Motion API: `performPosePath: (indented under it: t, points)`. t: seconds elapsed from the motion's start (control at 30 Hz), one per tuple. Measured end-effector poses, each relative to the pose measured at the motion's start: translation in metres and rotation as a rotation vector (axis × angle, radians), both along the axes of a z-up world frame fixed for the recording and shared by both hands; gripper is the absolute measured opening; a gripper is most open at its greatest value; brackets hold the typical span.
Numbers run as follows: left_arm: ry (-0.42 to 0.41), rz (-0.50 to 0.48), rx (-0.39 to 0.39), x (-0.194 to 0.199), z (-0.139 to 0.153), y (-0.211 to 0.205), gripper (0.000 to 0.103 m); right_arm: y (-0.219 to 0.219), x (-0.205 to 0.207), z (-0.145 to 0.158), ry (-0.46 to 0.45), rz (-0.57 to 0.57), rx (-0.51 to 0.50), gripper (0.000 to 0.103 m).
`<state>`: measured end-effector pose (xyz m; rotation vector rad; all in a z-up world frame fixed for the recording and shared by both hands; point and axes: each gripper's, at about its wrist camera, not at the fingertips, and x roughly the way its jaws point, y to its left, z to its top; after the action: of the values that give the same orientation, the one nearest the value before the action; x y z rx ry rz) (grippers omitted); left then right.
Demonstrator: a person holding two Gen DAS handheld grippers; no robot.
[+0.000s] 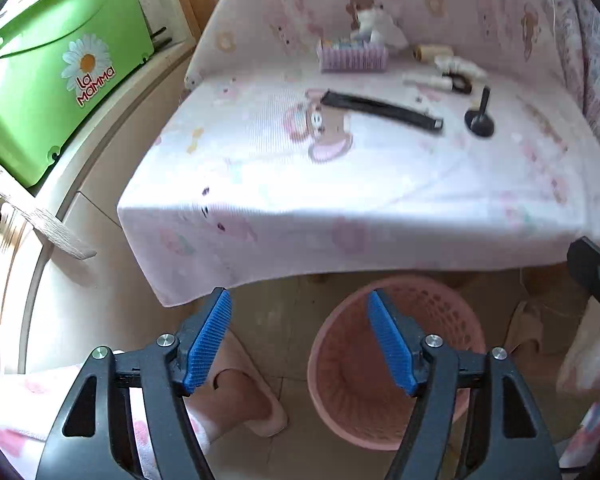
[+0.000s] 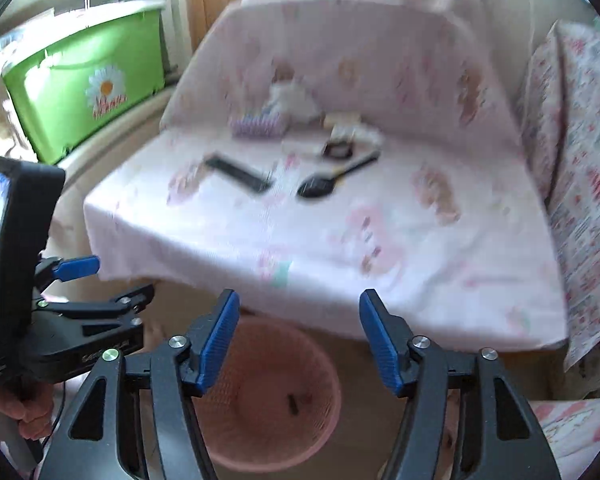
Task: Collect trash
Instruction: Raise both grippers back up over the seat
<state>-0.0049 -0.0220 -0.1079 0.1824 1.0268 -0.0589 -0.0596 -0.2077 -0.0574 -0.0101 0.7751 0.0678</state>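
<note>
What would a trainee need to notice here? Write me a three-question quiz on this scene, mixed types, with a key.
1. True or false: the left claw is shut on a piece of trash.
2. Multiple choice: where does the pink basket stand? A) on the covered seat B) on the floor in front of the covered seat C) inside the green bin
3. Fill in: the long black strip lies directly to the ____ of the black round-based piece, as seen in the left wrist view.

Key
1. False; both it and the right claw are open and hold nothing.
2. B
3. left
</note>
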Motion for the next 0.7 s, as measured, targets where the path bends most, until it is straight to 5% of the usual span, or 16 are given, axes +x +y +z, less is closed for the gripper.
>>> performPosePath:
  t: [0.1,0.27,0.43,0.5,0.53,0.7]
  points:
    - [0.004,0.005,-0.061,0.003,0.007,0.009,0.074,-0.008,-0.002,0.014,-0.079,-0.021,-0.008,0.085]
    - [-0.029,0.006,-0.027,0.007,0.017,-0.002,0.082,-0.019,0.007,0.032,-0.109,-0.048,-0.032,0.085]
    - [-0.130,-0.009,-0.026,0.011,0.058,-0.012,0.098,-0.034,0.020,0.059,-0.171,-0.054,-0.057,0.086]
    - [-0.155,-0.020,-0.037,0.020,0.076,-0.014,0.102,-0.044,0.030,0.071,-0.178,-0.078,-0.060,0.095]
    - [-0.170,-0.019,-0.039,0.026,0.084,-0.014,0.102,-0.048,0.035,0.075,-0.189,-0.098,-0.065,0.103]
    - [-0.193,-0.002,-0.075,0.060,0.116,-0.012,0.102,-0.068,0.053,0.093,-0.267,-0.152,-0.095,0.103]
